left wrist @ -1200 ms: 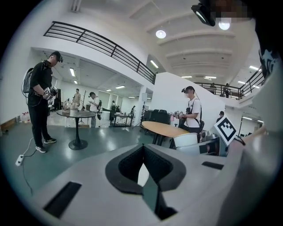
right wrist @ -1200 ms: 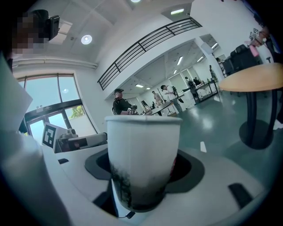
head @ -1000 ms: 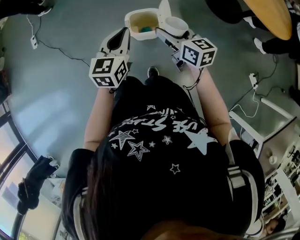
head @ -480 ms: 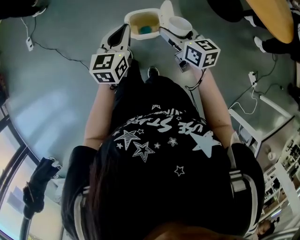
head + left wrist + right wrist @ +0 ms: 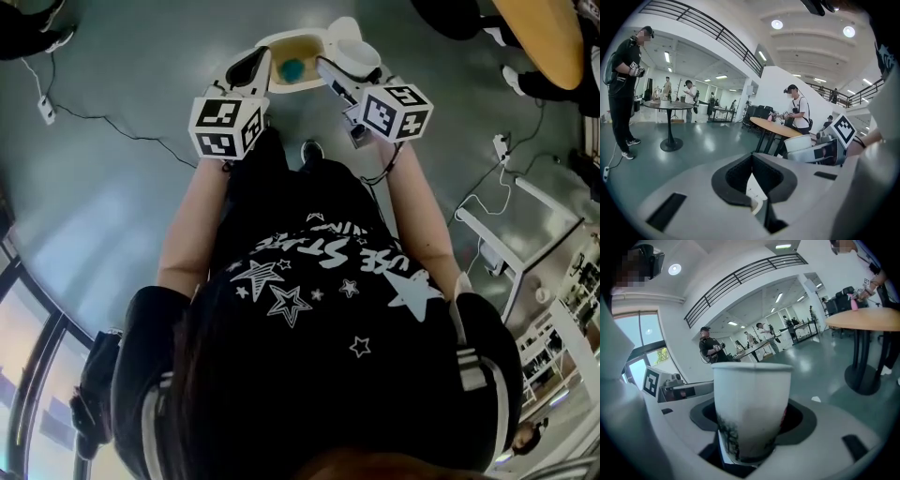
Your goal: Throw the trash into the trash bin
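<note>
The cream trash bin (image 5: 277, 42) stands open on the grey floor at the top of the head view, with a teal object (image 5: 292, 67) inside. My right gripper (image 5: 343, 73) is shut on a white paper cup (image 5: 354, 52), which hangs just right of the bin's rim. In the right gripper view the cup (image 5: 752, 404) stands upright between the dark pads (image 5: 799, 420) and fills the middle. My left gripper (image 5: 253, 67) hangs at the bin's left rim. Its jaws (image 5: 752, 157) meet at the tips, with nothing between them.
Cables (image 5: 103, 117) trail over the floor at left and right. A white frame (image 5: 525, 253) stands at the right and a round wooden table (image 5: 548, 28) at the top right. Several people stand about the hall, one near a round table (image 5: 670, 122).
Both grippers have moved up the picture toward the bin, which now lies between them. The cup has stayed in the right gripper.
</note>
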`<state>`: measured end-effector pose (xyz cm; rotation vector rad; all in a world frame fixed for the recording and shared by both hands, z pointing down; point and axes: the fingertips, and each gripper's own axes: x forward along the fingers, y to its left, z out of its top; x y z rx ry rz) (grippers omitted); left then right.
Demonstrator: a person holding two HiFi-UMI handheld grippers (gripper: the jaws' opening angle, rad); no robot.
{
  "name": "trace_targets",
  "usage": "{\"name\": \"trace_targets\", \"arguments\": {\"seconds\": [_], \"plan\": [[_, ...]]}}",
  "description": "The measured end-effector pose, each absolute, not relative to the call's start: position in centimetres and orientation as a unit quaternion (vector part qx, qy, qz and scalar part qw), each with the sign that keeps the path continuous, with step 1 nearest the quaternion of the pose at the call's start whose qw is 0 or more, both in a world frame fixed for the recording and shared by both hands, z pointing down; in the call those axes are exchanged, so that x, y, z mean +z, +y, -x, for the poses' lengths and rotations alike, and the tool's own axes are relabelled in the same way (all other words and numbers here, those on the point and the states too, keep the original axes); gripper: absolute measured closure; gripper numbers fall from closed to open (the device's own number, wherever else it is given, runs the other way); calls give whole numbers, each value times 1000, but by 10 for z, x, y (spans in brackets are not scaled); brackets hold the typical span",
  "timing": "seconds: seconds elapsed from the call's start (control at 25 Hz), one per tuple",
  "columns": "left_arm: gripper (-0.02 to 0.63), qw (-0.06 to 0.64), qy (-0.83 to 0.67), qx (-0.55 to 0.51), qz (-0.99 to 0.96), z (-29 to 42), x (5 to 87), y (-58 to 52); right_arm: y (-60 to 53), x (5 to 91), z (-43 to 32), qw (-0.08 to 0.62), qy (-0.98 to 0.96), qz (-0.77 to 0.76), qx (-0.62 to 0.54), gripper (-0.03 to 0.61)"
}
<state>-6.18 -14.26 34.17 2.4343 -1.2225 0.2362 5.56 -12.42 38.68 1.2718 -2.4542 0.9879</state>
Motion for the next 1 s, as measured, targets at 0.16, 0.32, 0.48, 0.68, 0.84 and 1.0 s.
{"name": "trace_targets", "arguments": {"seconds": [0.16,0.32,0.48,0.68,0.84,1.0], "plan": [[603,212,-412,105,-880,71,366,-171,-148,410,-37,105,-813,-451,353,278],[603,231,-391,117,-883,78,389,-190,-157,435,-27,118,-792,-469,372,278],[603,247,-380,124,-883,79,414,-201,-161,460,-28,131,-777,-483,383,278],[603,261,-367,148,-881,66,449,-205,-166,487,-39,125,-759,-498,401,278],[603,261,-363,163,-879,53,472,-203,-168,515,-43,130,-758,-488,413,278],[603,265,-371,176,-872,50,497,-203,-170,546,-43,138,-756,-476,427,278]]}}
